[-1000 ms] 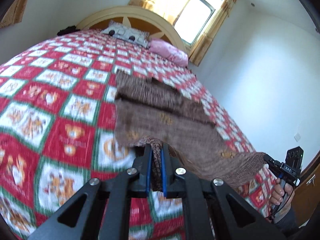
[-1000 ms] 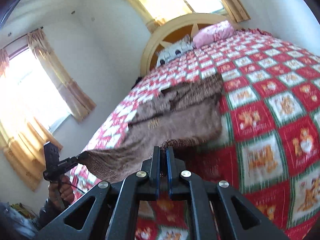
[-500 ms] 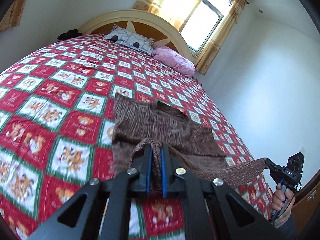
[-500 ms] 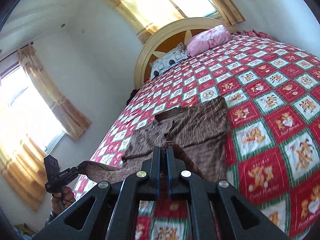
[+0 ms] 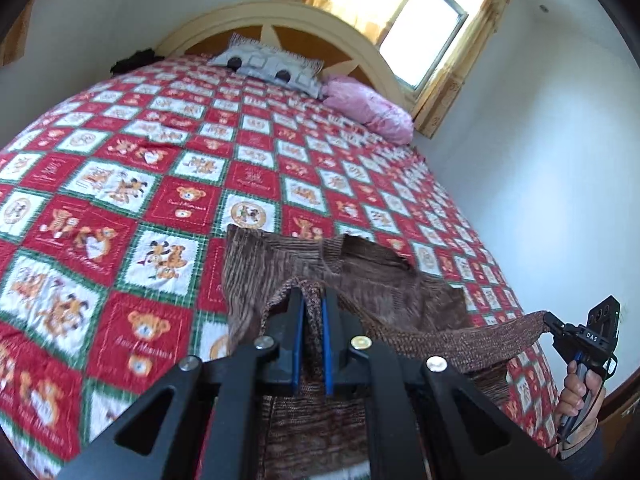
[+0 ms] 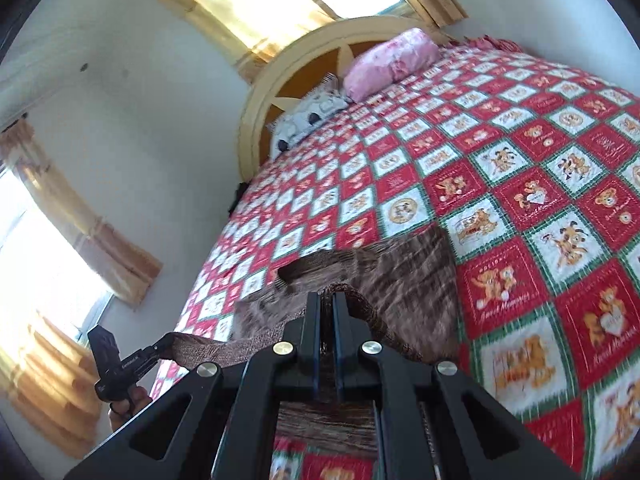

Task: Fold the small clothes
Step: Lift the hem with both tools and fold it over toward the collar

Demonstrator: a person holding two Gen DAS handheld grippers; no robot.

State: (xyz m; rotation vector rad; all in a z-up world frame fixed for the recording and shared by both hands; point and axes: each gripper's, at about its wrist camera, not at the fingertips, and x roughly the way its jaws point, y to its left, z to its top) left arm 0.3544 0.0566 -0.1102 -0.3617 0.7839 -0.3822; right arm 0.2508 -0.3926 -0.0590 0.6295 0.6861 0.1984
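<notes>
A brown knitted garment (image 5: 372, 284) lies partly on the red, white and green teddy-bear quilt (image 5: 132, 208). My left gripper (image 5: 310, 300) is shut on its near hem, which bunches between the blue pads. In the left wrist view my right gripper (image 5: 554, 326) is at the right, shut on the other end of the hem, stretched taut in the air. In the right wrist view the right gripper (image 6: 327, 300) is shut on the garment (image 6: 404, 280), and the left gripper (image 6: 160, 348) holds the hem at lower left. The garment's far part rests on the quilt (image 6: 520, 184).
A grey patterned pillow (image 5: 268, 66) and a pink pillow (image 5: 368, 110) lie at the curved headboard (image 5: 288, 16). A curtained window (image 5: 424, 12) is behind it. A white wall (image 5: 540, 160) runs along the bed's right side. A second curtained window (image 6: 40, 280) is on the other side.
Both grippers have lifted the hem and carried it toward the headboard, so more of the garment now lies under the raised edge. The views have tilted up toward the headboard.
</notes>
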